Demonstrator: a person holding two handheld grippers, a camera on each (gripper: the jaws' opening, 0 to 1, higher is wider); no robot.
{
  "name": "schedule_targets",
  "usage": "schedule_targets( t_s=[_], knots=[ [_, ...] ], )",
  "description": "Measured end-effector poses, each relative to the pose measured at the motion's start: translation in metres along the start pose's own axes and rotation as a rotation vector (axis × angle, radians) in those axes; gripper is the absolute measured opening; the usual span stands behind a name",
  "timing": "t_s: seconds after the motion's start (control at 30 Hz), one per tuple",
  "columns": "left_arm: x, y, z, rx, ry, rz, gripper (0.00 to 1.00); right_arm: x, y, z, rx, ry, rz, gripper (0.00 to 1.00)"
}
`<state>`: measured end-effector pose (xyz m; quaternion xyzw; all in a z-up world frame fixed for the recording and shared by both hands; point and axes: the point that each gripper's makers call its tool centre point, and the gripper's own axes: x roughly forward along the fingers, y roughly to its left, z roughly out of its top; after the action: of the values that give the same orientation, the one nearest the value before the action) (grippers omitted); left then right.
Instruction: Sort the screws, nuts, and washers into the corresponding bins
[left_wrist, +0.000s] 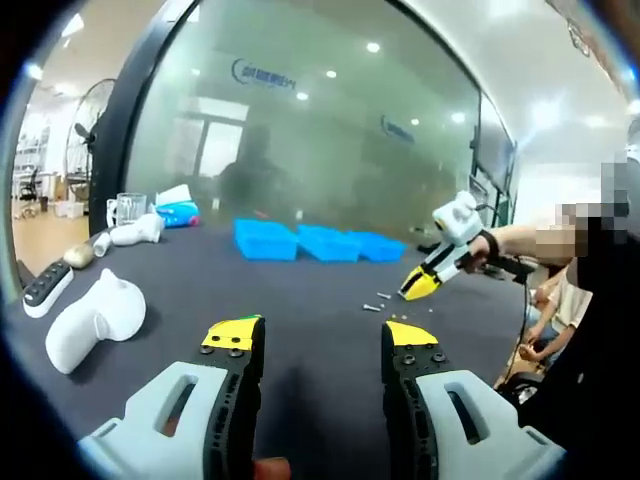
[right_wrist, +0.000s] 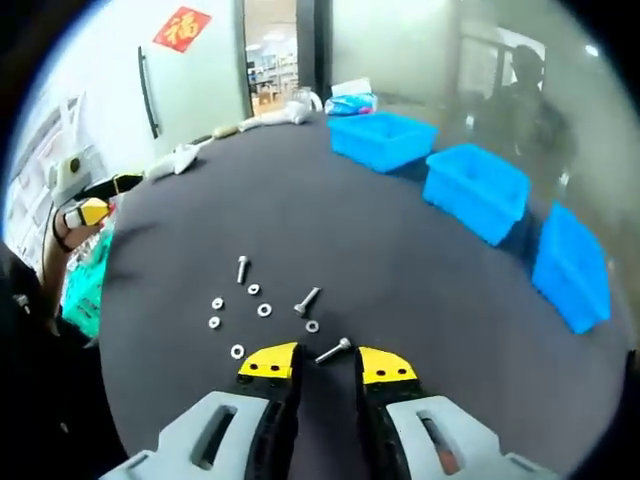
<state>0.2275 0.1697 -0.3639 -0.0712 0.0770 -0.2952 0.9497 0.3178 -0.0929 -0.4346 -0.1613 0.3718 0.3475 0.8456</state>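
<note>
Three blue bins (right_wrist: 478, 186) on counter (right_wrist: 400, 290); right tool (right_wrist: 328, 363) part-open, empty, over a screw (right_wrist: 333, 350); left tool (left_wrist: 322, 338) open, probably empty.

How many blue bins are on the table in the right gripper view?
3. The near bin sits at the right edge, the middle bin beyond it, the far bin nearest the back; none looks hidden.

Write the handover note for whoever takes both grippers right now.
Left gripper: jaws open, empty, above bare table.
Right gripper: jaws open, empty, low over the loose parts, a screw just ahead of the jaws.
Screws, washers and nuts lie scattered on the dark table.
Three blue bins sit in a row beyond; contents cannot be seen.
Done: nothing evident. Left: sort every piece.
</note>
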Motion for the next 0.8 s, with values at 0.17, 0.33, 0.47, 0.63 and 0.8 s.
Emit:
schedule_targets(
  t_s=[0.17,0.33,0.47,0.63,0.8],
  knots=[
    [0.0002,0.0000,-0.0020,-0.002,0.005,0.001,0.45,0.0027,0.0000,-0.0034,0.000,0.013,-0.005,0.13],
    [0.0013,-0.0011,-0.0005,-0.002,0.003,-0.001,0.45,0.0035,-0.0028,-0.0023,-0.002,0.013,-0.014,0.10],
    [0.0016,-0.0025,0.0001,0.001,0.003,-0.004,0.45,0.0038,-0.0058,-0.0019,-0.030,0.013,-0.028,0.04],
    [0.0015,-0.0022,0.0009,0.003,0.003,-0.002,0.45,0.0051,-0.0070,-0.0016,-0.045,0.011,-0.030,0.01],
    [0.0015,-0.0022,0.0016,0.004,0.001,-0.001,0.45,0.0048,-0.0064,-0.0011,-0.073,0.002,-0.036,0.01]
  ],
)
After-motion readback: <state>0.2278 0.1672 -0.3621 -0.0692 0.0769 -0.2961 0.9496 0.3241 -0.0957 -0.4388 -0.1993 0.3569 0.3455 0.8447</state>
